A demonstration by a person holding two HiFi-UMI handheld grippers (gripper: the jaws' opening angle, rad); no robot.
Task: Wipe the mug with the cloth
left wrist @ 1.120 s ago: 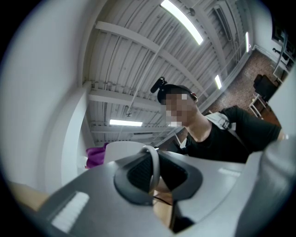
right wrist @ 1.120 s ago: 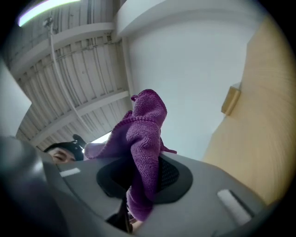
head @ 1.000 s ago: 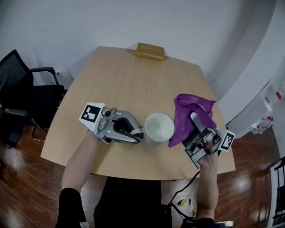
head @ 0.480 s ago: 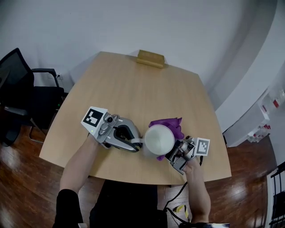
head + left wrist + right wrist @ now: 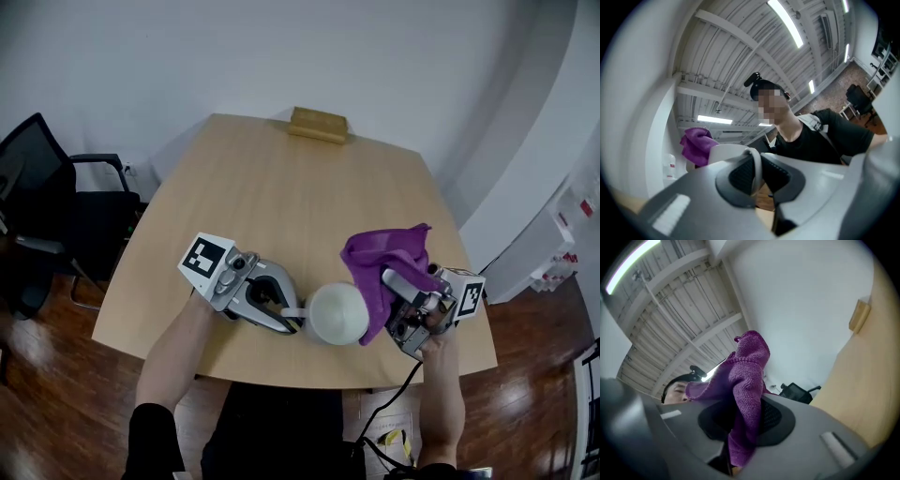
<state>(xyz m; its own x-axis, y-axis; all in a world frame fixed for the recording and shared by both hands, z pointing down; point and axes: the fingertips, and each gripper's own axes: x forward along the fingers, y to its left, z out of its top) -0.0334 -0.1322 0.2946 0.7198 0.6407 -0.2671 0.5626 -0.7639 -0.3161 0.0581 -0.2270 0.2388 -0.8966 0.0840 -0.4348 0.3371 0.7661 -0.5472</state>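
Left gripper [image 5: 289, 315] jaws are clamped on the thin handle [image 5: 294, 313] of the round white mug [image 5: 337, 313], held near the table's [image 5: 281, 187] 6 o'clock edge. Fuzzy purple cloth [image 5: 380, 255] is pinched by the right gripper [image 5: 394, 281] at the mug's 3 o'clock. Bare wood is left toward 12 o'clock.

Right gripper [image 5: 743, 420] jaws clamped on purple cloth [image 5: 746, 369], both dark pads pressing on it. Cloth stands up out of the jaws, top folded over, one flap hanging left, short tail below the pads. Wood tabletop [image 5: 869, 380] along the right side; small wooden block [image 5: 860, 315] at its far edge, by the white wall. Black chair [image 5: 798, 392] past the tabletop's edge. Person's head [image 5: 677, 387] low at left. Ceiling light strip [image 5: 628, 262] top left.
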